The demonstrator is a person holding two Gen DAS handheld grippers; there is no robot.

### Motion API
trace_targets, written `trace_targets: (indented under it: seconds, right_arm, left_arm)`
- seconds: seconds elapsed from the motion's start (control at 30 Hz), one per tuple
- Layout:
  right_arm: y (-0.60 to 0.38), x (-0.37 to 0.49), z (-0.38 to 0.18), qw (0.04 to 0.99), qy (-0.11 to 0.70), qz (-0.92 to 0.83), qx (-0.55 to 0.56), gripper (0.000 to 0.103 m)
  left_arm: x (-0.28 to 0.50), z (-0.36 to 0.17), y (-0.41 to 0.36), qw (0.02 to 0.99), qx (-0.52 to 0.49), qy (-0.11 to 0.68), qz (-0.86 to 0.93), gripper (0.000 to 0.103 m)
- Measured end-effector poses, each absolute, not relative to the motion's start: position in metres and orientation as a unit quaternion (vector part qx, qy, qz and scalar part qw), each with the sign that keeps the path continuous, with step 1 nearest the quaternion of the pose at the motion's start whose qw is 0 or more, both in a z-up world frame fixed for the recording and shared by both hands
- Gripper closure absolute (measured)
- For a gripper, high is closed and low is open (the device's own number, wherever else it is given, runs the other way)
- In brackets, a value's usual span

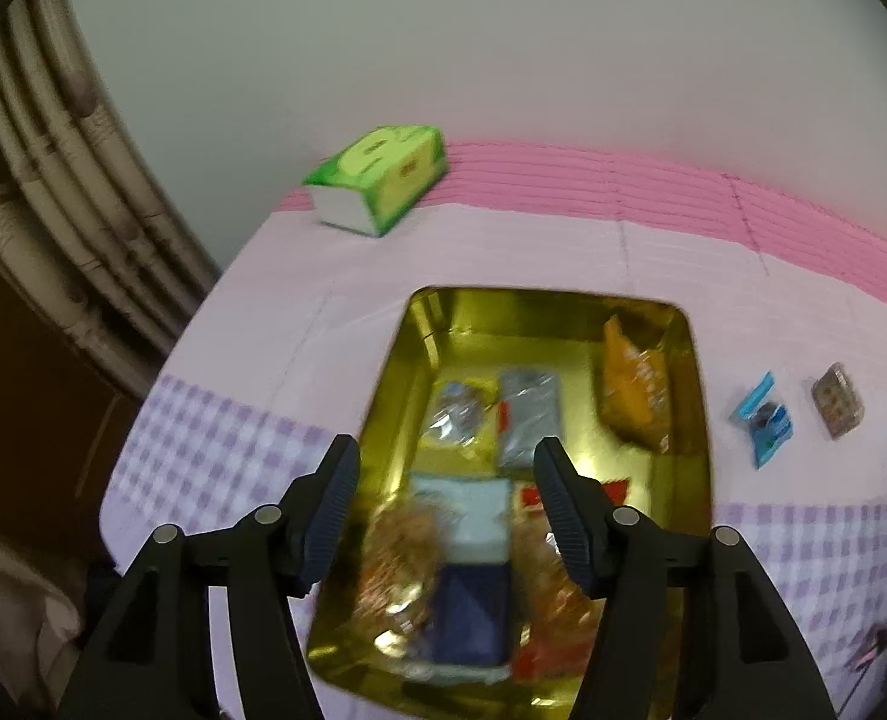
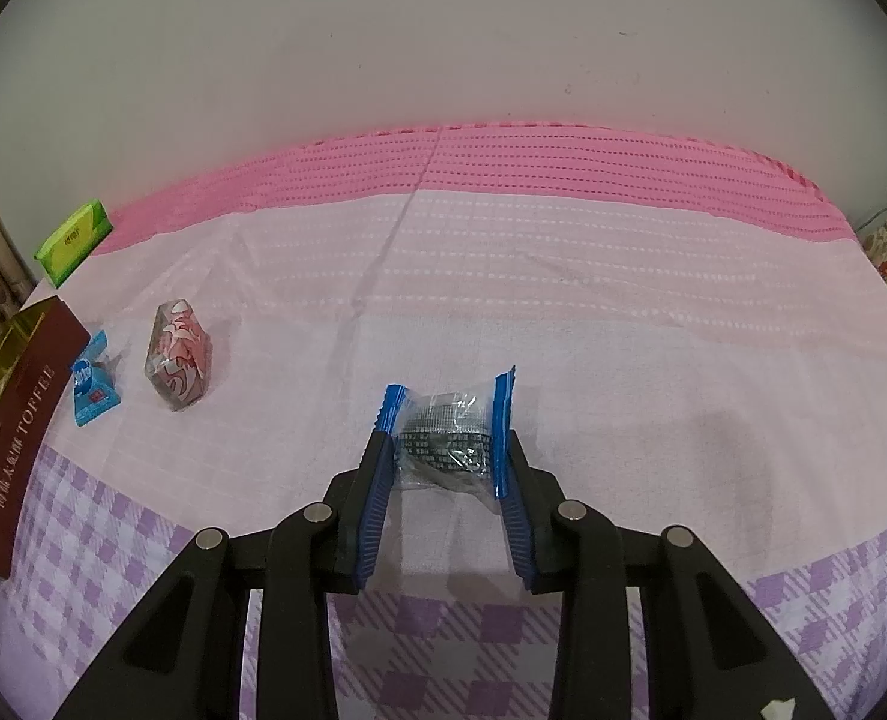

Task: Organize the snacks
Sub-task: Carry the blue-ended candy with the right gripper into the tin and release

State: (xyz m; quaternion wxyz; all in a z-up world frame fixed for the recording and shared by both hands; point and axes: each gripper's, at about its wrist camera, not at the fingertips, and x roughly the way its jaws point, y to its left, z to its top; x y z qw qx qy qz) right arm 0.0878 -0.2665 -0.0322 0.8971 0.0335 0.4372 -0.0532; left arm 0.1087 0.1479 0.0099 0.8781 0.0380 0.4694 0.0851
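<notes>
A clear-film snack packet with blue crimped ends sits between the blue ribbed pads of the right gripper; the jaws stand narrowly apart with each pad against a crimped end, so the packet is pinched, its underside at or just over the cloth. Ahead and to the left of this gripper lie two more loose snacks: a small glossy blue wrapper and, just beside it, a blocky pink-and-white foil piece. Farther left is the maroon "TOFFEE" side of the tin, and beyond it a green tissue pack.

The left gripper hangs wide open and empty over the shiny gold tin. Only this blurred view shows the inside: roughly seven crinkly packets, among them an orange bag ahead to the right and a silver foil one straight ahead.

The tablecloth is woven, pink-striped far off, pale in the middle, lilac-checked close in.
</notes>
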Motion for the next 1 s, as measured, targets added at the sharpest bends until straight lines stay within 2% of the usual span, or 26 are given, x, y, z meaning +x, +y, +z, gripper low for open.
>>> trace_targets:
  seconds: [0.17, 1.0]
  right_arm:
    - [-0.267, 0.088, -0.033, 0.897, 0.437, -0.056, 0.031, 0.072]
    - [-0.236, 0.08, -0.001, 0.901, 0.428, -0.061, 0.013, 0.074]
  left_arm:
    - [0.089, 0.008, 0.161, 0.881, 0.034, 0.46, 0.102, 0.034]
    - [0.073, 0.002, 0.19, 0.881, -0.01, 0.458, 0.116, 0.031]
